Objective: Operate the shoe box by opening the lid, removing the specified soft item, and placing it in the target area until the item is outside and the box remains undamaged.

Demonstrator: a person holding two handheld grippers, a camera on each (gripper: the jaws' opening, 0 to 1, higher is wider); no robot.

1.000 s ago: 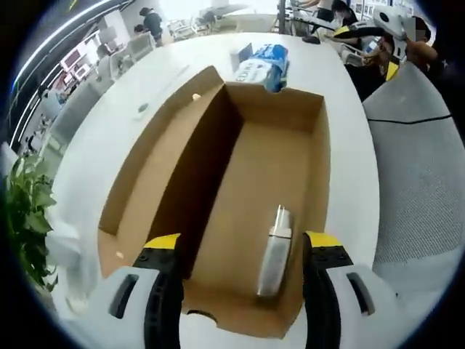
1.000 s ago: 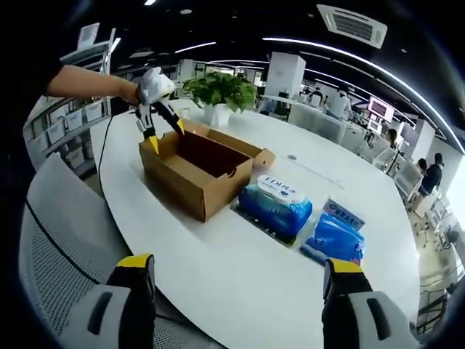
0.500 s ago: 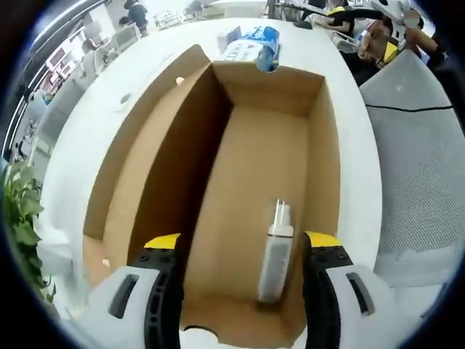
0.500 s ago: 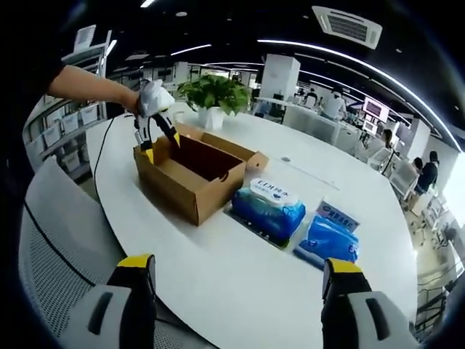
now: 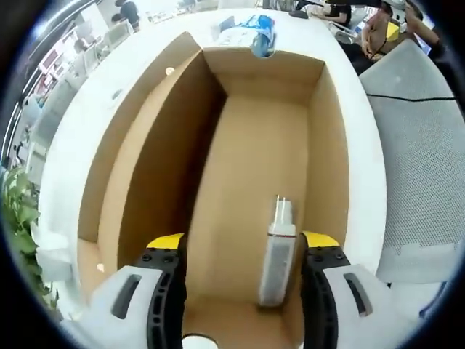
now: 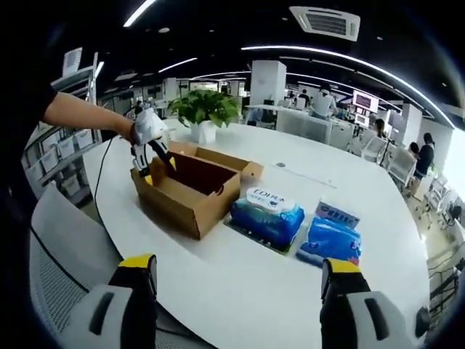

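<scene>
Shoe box: the brown cardboard box sits open on the white table, its lid folded back along one long side and lying outward. From the right gripper view the box stands at the far left part of the table.
Item inside: a slim white and grey tube-like pack lies on the box floor, near the end closest to the left gripper and beside one long wall. What it is exactly I cannot tell.
Left gripper: the left gripper hangs over the near end of the box, pointing down into it. Its yellow-tipped jaws are spread wide with nothing between them; the pack lies below, close to one jaw. In the right gripper view the same tool is at the box's far end, held by a person's bare arm.
Right gripper: the right gripper is well apart from the box, above the table's near edge, jaws wide apart and empty.
On the table: two blue tissue packs, one just beside the box, the other a little further along.
Beyond the box: a potted green plant on the table.
Seat: a grey mesh chair alongside the table.
</scene>
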